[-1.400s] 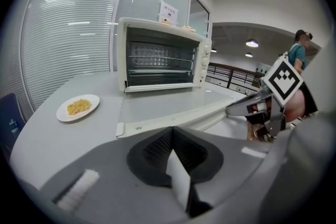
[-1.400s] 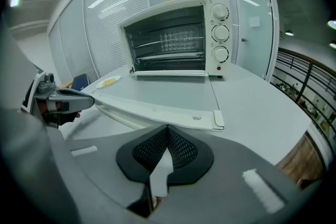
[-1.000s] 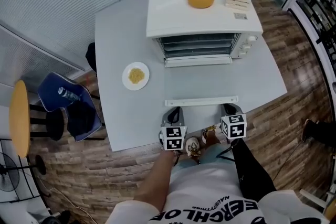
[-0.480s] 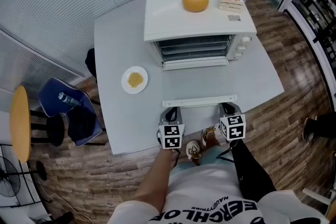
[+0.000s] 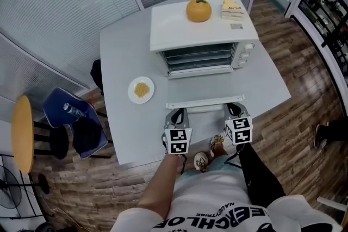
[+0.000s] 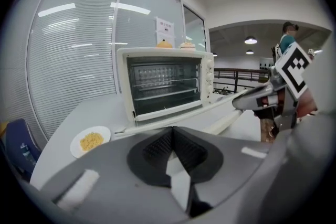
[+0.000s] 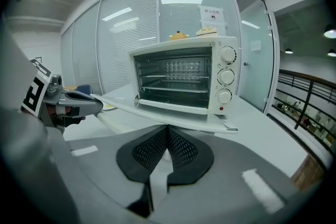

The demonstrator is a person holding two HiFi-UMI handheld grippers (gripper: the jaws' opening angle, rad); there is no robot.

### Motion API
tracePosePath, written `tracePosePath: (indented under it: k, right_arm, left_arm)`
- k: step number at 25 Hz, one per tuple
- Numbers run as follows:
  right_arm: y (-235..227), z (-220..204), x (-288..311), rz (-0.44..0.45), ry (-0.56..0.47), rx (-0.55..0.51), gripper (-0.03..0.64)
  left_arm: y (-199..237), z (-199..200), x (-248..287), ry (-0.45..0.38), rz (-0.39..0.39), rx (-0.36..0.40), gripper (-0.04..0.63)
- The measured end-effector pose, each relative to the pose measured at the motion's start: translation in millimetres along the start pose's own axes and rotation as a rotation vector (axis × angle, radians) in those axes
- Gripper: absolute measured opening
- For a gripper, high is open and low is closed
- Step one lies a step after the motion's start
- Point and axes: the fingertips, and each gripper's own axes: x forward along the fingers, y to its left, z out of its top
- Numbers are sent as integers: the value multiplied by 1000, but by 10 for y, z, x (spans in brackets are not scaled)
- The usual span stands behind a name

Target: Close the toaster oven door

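Observation:
A white toaster oven point(image 5: 201, 35) stands at the far side of the grey table point(image 5: 122, 57). Its door point(image 5: 204, 87) hangs open and lies flat, with the white handle bar point(image 5: 205, 101) towards me. My left gripper point(image 5: 177, 113) sits just in front of the bar's left end, and my right gripper point(image 5: 234, 108) just in front of its right end. Both are shut with nothing between the pads. In the left gripper view the gripper point(image 6: 172, 131) faces the oven point(image 6: 165, 84). In the right gripper view the gripper point(image 7: 167, 128) faces the door's edge point(image 7: 173, 113).
A small white plate of yellow food point(image 5: 141, 89) lies left of the oven. An orange pumpkin-like thing point(image 5: 198, 10) and a cake slice point(image 5: 231, 6) rest on the oven's top. A blue chair point(image 5: 76, 119) and a yellow stool point(image 5: 22, 127) stand left of the table.
The head view has shifted slightly. Both grippers stay shut close in front of the handle bar, and the door is still open.

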Motion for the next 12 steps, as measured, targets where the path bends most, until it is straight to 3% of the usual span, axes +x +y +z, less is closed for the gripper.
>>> tracePosePath:
  k: [7, 12]
  right_arm:
    - [-3, 458, -26, -20, -119, -40, 2]
    - [-47, 740, -33, -37, -182, -33, 2]
  left_arm:
    - [64, 456, 6, -91, 6, 32, 57]
    - [137, 728, 49, -137, 13, 5, 57]
